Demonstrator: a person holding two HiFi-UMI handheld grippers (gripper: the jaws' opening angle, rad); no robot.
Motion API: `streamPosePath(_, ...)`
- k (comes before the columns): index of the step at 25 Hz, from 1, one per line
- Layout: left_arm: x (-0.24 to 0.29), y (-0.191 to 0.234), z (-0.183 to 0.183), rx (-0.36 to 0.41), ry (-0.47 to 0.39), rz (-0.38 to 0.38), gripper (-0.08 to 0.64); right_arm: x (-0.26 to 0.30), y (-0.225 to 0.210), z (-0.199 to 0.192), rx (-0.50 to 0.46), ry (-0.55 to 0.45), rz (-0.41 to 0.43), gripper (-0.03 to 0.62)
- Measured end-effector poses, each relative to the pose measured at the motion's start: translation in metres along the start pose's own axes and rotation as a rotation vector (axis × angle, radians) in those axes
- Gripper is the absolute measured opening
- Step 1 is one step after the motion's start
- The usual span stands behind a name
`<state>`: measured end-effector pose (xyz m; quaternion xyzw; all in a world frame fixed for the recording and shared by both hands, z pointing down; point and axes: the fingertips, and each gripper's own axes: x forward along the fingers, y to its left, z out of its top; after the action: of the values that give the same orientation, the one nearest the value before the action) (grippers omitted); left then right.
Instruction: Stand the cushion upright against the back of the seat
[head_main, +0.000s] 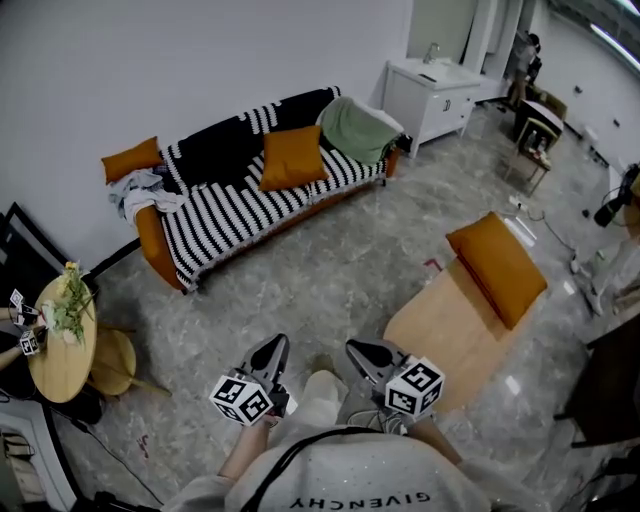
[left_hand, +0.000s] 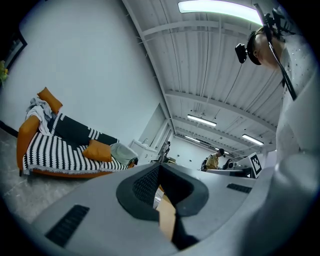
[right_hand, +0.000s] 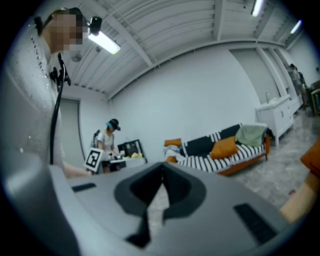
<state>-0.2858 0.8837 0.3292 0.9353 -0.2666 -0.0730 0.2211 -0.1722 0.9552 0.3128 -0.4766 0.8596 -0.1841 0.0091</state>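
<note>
left gripper (head_main: 274, 347) jaws together, empty | right gripper (head_main: 358, 350) likewise, both near the body | cushion (head_main: 497, 265) lies flat at the far end of the tan seat (head_main: 430, 322), well apart | sofa (head_main: 152, 238) beyond, second cushion (head_main: 292, 157) leaning mid-back | risk: pinching one corner likely lets the soft cushion sag and slide off the seat's edge

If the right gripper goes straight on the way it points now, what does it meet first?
Nothing close. The right gripper, shut and empty, points over bare floor. Far ahead its line seems to reach the striped sofa near the end with the heap of clothes, but depth is unclear.
</note>
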Motion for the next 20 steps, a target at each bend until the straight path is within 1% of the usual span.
streamPosePath(5,0.055,0.033,0.008,-0.019,0.010,-0.006,0.025,0.034,-0.051,0.016,0.008,0.023,-0.013,0.018)
streamPosePath(13,0.147,0.095,0.044,-0.013,0.002,-0.010,0.025,0.106,-0.133,0.063,-0.009,0.023,0.002,0.018)
streamPosePath(17,0.184,0.122,0.057,-0.007,0.004,-0.023,0.025,0.138,-0.165,0.082,-0.005,0.017,0.007,0.018)
streamPosePath(20,0.204,0.137,0.057,-0.020,0.022,-0.024,0.025,0.154,-0.182,0.087,0.005,0.021,0.002,0.018)
